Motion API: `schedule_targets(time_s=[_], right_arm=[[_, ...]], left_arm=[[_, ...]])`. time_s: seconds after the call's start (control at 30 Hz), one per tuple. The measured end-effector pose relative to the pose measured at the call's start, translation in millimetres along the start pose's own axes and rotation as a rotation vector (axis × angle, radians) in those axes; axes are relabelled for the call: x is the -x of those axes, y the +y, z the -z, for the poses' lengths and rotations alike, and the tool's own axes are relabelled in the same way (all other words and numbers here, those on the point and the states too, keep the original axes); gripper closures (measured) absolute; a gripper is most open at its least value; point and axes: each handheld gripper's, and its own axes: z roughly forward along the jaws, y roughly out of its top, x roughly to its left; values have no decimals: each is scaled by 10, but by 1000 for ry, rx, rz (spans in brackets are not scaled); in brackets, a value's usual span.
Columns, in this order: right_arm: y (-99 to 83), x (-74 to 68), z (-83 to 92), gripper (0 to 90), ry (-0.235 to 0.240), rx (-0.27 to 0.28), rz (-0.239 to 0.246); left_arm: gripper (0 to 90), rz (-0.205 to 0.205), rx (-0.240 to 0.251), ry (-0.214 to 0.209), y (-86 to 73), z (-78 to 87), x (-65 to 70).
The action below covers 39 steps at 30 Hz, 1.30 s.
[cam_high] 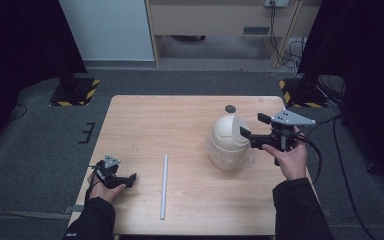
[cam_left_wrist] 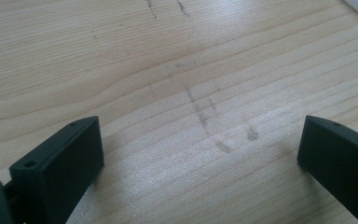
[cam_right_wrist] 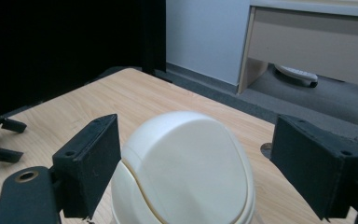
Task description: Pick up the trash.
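Grey carpet runs round a pale wooden table [cam_high: 190,200], with black curtains at both sides and a light cabinet against the far wall. No brand, label or writing can be read anywhere.

Biggest on the table is a cream domed bin [cam_high: 228,140], its swing lid rounded and smooth, with a clear plastic bag bunched about its base; it stands right of the table's middle. In the right gripper view the dome [cam_right_wrist: 186,172] shows a thin seam curving where the lid meets the body, which the high view does not make out.

Right of the bin, the right gripper [cam_high: 251,128] is held level with the dome, jaws released wide, one just beside the lid and the other well apart from it; nothing is grasped.

Left of the bin, a thin white rod [cam_high: 164,186] lies lengthwise. Far left of it, the left gripper [cam_high: 131,179] rests low at the table's near corner, jaws spread and empty. Its own view shows dark scuffs [cam_left_wrist: 223,147] in the grain between them.

Behind the bin lies a small dark disc [cam_high: 230,108].
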Motion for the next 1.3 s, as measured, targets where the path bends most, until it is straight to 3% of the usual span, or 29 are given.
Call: schedule_targets(time_s=[0.37, 0.57, 0.93, 1.3], right_arm=[[-189, -45, -196, 175, 45, -35, -27], [-312, -88, -289, 185, 60, -101, -14], [-464, -125, -409, 201, 79, -158, -20], [-505, -152, -521, 197, 110, -210, -28]], left_arm=[[0, 0, 0, 0, 0, 0, 0], [0, 0, 0, 0, 0, 0, 0], [0, 0, 0, 0, 0, 0, 0], [0, 0, 0, 0, 0, 0, 0]])
